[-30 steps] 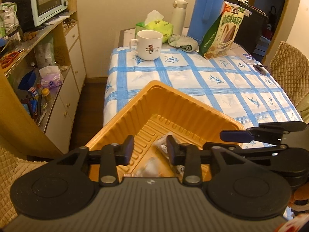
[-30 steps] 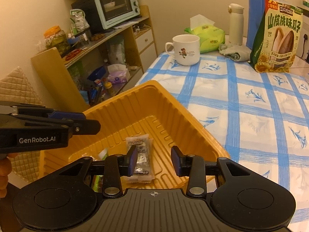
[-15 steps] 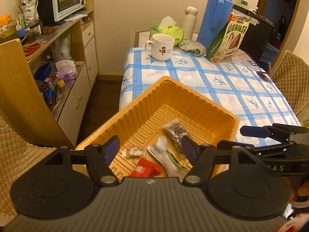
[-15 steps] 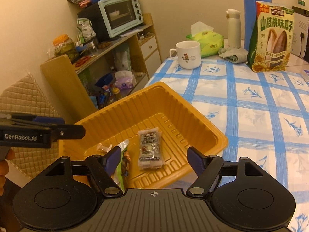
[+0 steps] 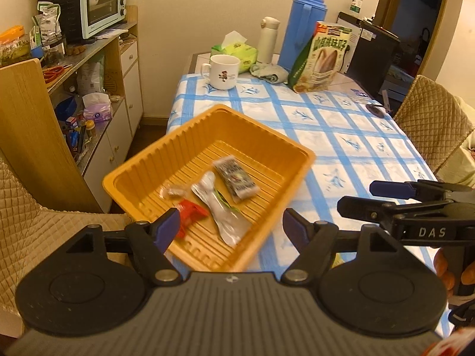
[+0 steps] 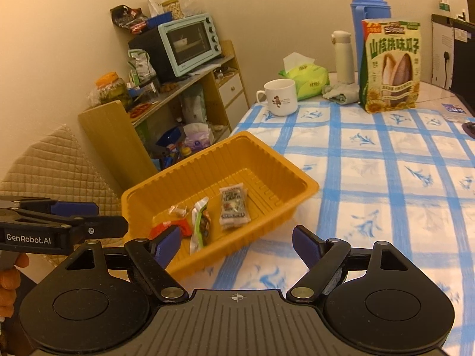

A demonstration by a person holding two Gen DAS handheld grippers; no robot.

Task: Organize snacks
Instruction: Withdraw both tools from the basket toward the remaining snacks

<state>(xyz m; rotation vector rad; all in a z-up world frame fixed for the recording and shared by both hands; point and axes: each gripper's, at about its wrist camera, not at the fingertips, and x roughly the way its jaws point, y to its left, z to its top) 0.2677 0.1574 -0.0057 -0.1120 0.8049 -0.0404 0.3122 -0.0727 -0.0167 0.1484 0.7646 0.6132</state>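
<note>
Both the left gripper [image 5: 230,227] and right gripper [image 6: 237,241], fingers just opened and empty, hang short of the orange tray [image 6: 299,175] at the counter [image 6: 386,178] edge holding four snack packets [image 6: 234,206]; retreat clear without nudging it.

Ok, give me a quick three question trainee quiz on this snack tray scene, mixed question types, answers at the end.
1. True or false: the left gripper holds a snack.
2. How many wrapped snacks lie in the orange tray? A two, B four, C seven.
3. Fill in: the white mug stands on the ____ tablecloth.

Key:
1. False; both it and the right gripper are open and hold nothing.
2. B.
3. Blue-checked.
</note>
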